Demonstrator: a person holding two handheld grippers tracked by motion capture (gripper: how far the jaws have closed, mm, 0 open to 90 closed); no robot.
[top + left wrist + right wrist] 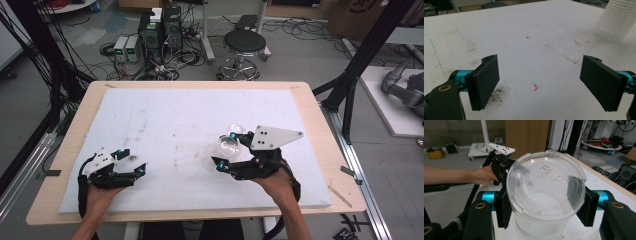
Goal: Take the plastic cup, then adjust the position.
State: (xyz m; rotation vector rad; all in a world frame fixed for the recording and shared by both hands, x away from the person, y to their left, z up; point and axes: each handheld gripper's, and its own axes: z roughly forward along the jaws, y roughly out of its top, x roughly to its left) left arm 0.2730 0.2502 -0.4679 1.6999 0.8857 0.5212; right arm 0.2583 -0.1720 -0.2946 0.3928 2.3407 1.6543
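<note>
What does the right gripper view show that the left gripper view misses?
Right gripper view: a clear plastic cup clamped between that gripper's black jaws, raised lettering on its base facing the camera, and farther off a hand holding the other gripper. Left gripper view: open jaws with nothing between them, a small red speck and a dark smudge on the board, and a white ribbed cup at the top right. Both: the white board and a pair of black jaws rising from below.

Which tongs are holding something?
The right tongs: their jaws clamp a clear plastic cup. The left tongs stand open over the white mat, nothing between their jaws.
</note>
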